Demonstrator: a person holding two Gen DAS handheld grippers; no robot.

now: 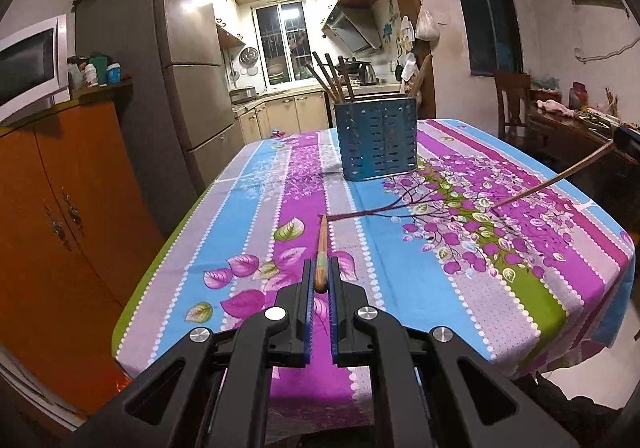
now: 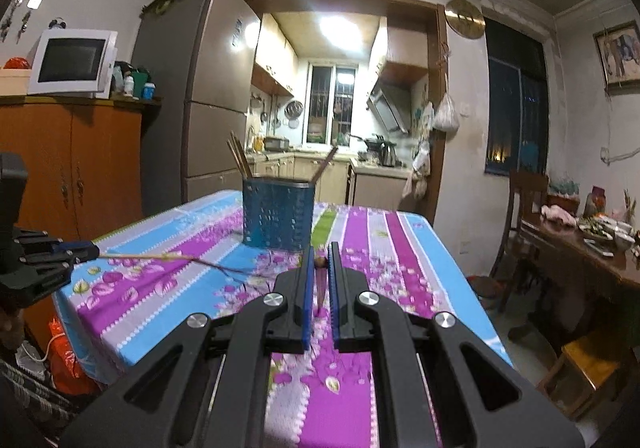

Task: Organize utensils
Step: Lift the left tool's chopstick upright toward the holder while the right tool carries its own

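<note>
Pictured mid-task on a floral-clothed bench: blue holder upright near the far end, already stocked with several chopsticks. Two more not yet filed, one to each gripper. Nothing else loose on the cloth, as far as could be seen, so likely the last pair to go in.

Left gripper clamped narrow on a chopstick, butt pinched between the fingers, shaft pointed forward over the cloth toward the holder, tip well short of it. Right gripper likewise nearly shut on the second chopstick, gripped near one end and angled downward between the blue-lined fingers; from the left camera, seen as a long thin stick slanted down toward the cloth. Whether that tip touched the cloth could not be told.

Holder ahead of both grippers, apart from each. Still to do, by the look of things: carrying both sticks over the rim and dropping them in.
</note>
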